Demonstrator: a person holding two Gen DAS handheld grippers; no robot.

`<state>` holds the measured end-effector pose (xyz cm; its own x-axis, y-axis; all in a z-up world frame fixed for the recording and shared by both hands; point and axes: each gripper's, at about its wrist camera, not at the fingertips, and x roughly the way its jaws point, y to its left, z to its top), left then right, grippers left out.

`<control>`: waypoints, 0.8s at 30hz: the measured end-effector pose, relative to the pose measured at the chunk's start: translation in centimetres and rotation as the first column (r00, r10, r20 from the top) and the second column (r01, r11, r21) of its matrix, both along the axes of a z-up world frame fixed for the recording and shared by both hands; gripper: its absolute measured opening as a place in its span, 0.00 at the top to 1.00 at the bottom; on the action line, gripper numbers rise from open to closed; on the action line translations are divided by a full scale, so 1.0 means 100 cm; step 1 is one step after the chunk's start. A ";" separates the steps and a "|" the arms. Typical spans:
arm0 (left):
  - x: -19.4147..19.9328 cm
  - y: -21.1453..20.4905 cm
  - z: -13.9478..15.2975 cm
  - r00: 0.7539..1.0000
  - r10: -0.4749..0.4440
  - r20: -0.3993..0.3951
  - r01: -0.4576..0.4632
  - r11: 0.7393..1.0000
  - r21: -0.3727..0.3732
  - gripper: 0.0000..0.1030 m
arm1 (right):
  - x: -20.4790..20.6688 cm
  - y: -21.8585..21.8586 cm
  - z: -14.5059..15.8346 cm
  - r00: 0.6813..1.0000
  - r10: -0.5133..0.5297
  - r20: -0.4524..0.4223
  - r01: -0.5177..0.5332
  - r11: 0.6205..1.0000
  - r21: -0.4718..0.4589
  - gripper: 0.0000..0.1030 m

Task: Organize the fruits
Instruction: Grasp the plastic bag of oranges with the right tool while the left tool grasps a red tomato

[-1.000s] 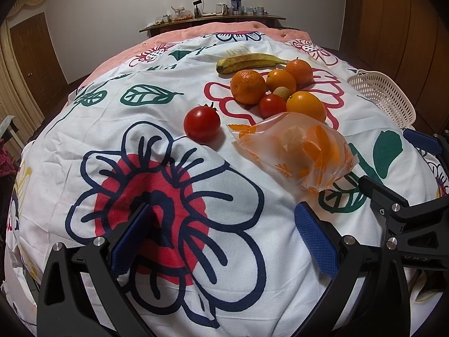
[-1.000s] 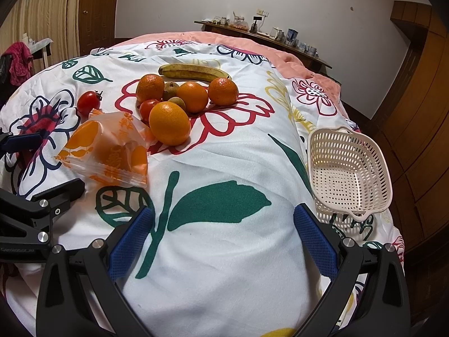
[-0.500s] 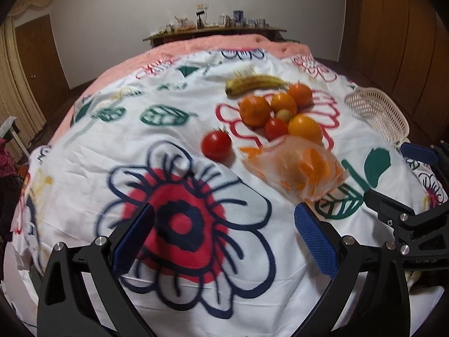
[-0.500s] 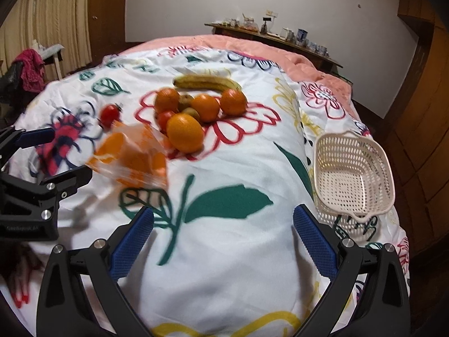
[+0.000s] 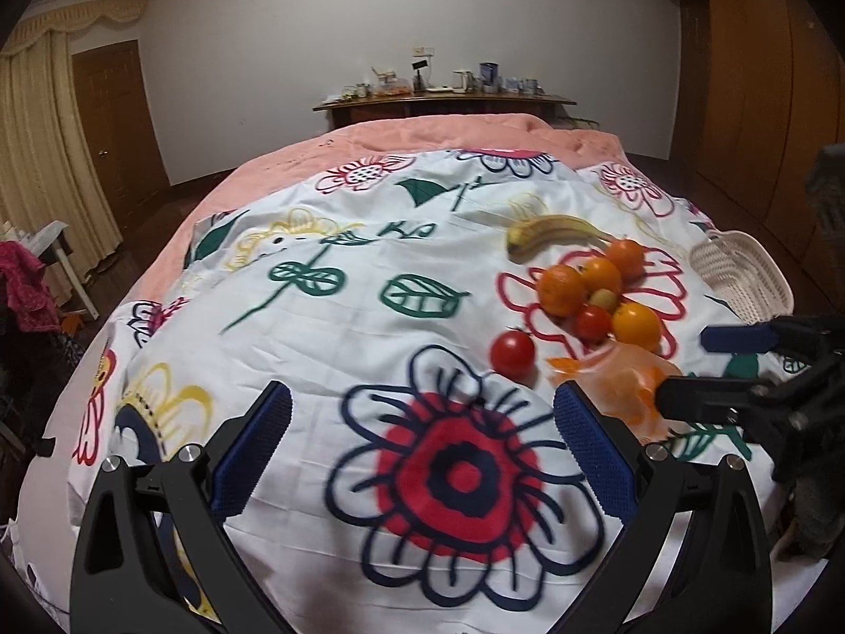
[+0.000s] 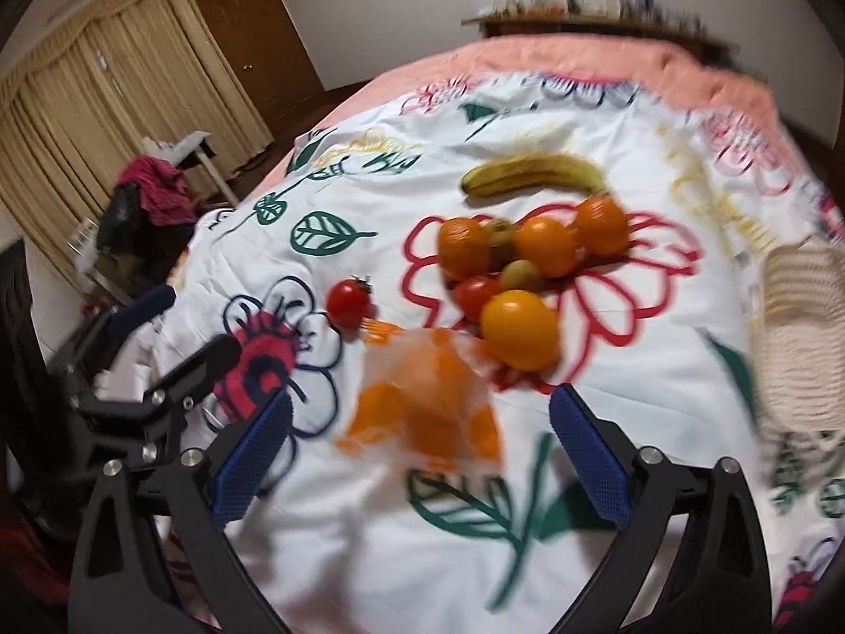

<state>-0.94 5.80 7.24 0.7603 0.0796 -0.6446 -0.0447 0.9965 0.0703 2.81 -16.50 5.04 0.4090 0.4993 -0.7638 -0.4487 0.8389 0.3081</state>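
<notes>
On the flowered bedspread lies a fruit pile: a banana (image 6: 533, 174), three oranges (image 6: 546, 243), two kiwis, a tomato (image 6: 475, 293) and a yellow orange (image 6: 520, 335). A single tomato (image 6: 348, 304) sits apart to the left. An orange-printed plastic bag (image 6: 422, 396) lies in front of the pile. My right gripper (image 6: 420, 454) hovers over the bag's near end; its jaws are closing and still wide, with nothing pressed between them. My left gripper (image 5: 422, 449) is open over a red flower print, with the tomato (image 5: 512, 351) and the bag (image 5: 628, 385) ahead to its right.
A white plastic basket (image 6: 803, 338) stands at the bed's right side, also in the left wrist view (image 5: 739, 274). A pink blanket covers the far end of the bed. Beyond it is a cluttered wooden shelf (image 5: 443, 100). Curtains, a door and a chair with red cloth are at left.
The left gripper has risen and swung left, so the fruit has slid to the right of its view. The right gripper has turned left onto the bag and fruit; the basket is now at its right edge.
</notes>
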 end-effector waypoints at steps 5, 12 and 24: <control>0.001 0.013 -0.001 1.000 0.022 0.001 -0.022 1.000 -0.001 0.02 | 0.010 0.018 -0.012 0.998 0.019 -0.055 -0.020 1.000 -0.017 0.22; 0.008 0.021 -0.009 0.999 0.041 -0.019 -0.042 0.999 -0.011 0.02 | 0.024 0.021 -0.035 0.991 -0.024 -0.131 0.013 0.997 -0.082 0.31; 0.017 0.011 -0.011 0.999 0.029 -0.041 -0.030 1.000 -0.010 0.02 | 0.014 0.012 -0.032 0.992 0.006 -0.123 -0.011 0.999 -0.035 0.43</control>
